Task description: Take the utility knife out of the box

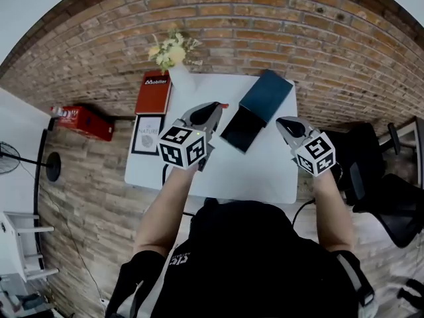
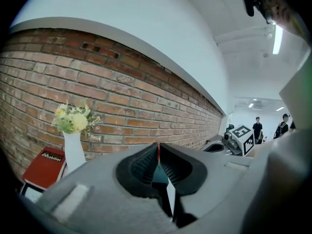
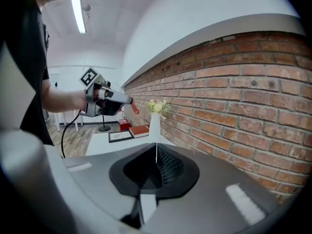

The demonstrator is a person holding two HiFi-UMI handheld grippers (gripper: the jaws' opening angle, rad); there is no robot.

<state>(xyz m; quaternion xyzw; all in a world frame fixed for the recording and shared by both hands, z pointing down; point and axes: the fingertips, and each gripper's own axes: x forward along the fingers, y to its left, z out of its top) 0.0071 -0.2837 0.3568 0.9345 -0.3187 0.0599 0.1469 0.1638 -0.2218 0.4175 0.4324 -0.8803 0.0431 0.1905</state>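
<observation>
The dark teal box lies on the white table, with its darker open part slid out toward me. My left gripper hovers just left of the box, shut on the utility knife, a thin red-orange piece sticking out past the tips. The knife's red edge shows between the closed pads. From the right gripper view the left gripper holds the knife in the air. My right gripper is raised to the right of the box, shut with nothing in it.
A white vase of flowers, a red book and a framed print occupy the table's left side. The brick wall runs behind. A black chair stands at the right, a red box on the floor at the left.
</observation>
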